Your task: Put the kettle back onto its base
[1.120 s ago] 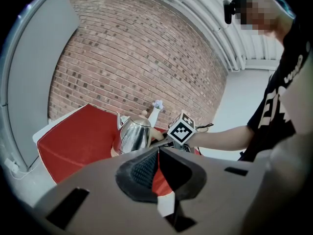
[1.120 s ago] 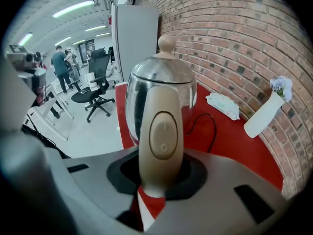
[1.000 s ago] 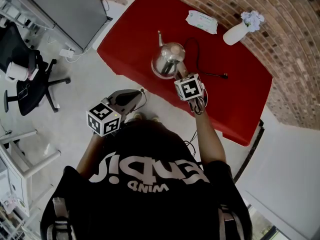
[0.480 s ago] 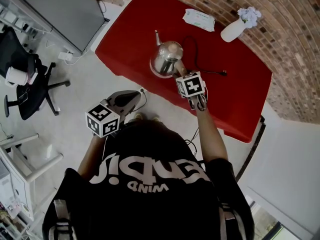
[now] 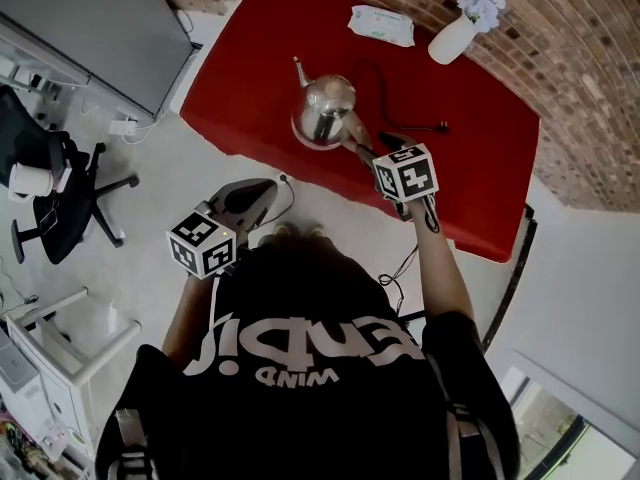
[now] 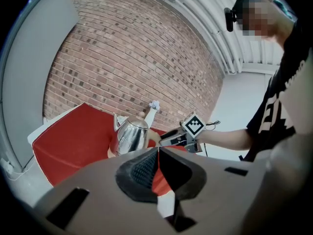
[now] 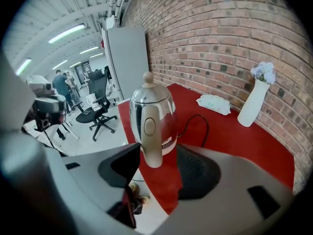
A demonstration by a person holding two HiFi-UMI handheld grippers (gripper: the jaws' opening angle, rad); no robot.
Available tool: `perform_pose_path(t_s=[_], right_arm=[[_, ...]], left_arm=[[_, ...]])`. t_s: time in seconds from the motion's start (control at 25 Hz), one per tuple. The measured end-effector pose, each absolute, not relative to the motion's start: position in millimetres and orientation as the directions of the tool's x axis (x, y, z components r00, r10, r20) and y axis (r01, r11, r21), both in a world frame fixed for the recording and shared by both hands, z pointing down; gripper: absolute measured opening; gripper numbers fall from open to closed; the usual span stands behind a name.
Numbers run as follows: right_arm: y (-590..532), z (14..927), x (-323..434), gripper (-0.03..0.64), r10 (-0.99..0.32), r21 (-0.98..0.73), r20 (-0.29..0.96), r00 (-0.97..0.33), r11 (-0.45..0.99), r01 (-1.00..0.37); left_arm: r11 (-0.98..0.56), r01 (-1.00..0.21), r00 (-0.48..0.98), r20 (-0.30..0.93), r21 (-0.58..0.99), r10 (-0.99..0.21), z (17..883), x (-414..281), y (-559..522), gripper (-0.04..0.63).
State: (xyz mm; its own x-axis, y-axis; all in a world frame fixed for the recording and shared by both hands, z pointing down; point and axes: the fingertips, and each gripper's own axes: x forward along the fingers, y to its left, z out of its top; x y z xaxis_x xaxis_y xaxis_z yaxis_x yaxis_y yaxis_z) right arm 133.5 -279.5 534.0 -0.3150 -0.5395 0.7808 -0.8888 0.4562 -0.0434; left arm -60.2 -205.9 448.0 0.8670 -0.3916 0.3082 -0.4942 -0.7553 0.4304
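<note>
The steel kettle (image 5: 322, 113) stands upright near the front edge of the red table (image 5: 470, 158), on a pale round base (image 6: 113, 153) that barely shows under it. In the right gripper view the kettle (image 7: 152, 112) faces me with its cream handle (image 7: 150, 140). My right gripper (image 7: 156, 168) is opening; the handle's lower end lies in the gap and neither pad touches it. From above, the right gripper (image 5: 386, 148) sits just right of the handle. My left gripper (image 5: 268, 188) is shut and empty, off the table's near side, with the kettle (image 6: 129, 135) ahead.
A black cord (image 5: 385, 86) runs from the kettle across the cloth. A white vase with flowers (image 5: 455, 33) and a pack of wipes (image 5: 381, 25) sit at the back by the brick wall. An office chair (image 5: 50, 188) stands on the floor to the left.
My right gripper's jaws have spread off the kettle handle, and the gripper has drawn back and up towards the person. The kettle stays put. The left gripper has not moved.
</note>
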Motion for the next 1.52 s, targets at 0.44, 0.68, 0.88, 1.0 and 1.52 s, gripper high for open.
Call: perform_pose_path(t_s=[0.44, 0.68, 0.88, 1.0, 1.52], right_arm=[[-222, 432, 107, 0.024, -0.686, -0.113, 0.595, -0.418, 0.443, -0.889], [-175, 401, 90, 0.021, -0.692, -0.217, 0.507, -0.514, 0.475, -0.853], [-151, 396, 91, 0.02, -0.675, -0.278, 0.484, -0.557, 0.484, -0.83], [-143, 395, 91, 0.02, -0.669, -0.317, 0.451, -0.591, 0.499, -0.806], [-50, 404, 98, 0.02, -0.597, -0.403, 0.371, -0.711, 0.587, -0.702]], left_arm=[[-0.808, -0.413, 0.908, 0.259, 0.421, -0.329, 429, -55, -219, 0.015], [-0.831, -0.353, 0.934, 0.206, 0.43, -0.29, 417, -48, -214, 0.015], [-0.833, -0.356, 0.933, 0.217, 0.424, -0.288, 419, -46, -207, 0.015], [-0.827, -0.373, 0.926, 0.217, 0.421, -0.308, 421, -43, -201, 0.015], [-0.806, -0.419, 0.907, 0.239, 0.419, -0.347, 418, -13, -110, 0.009]])
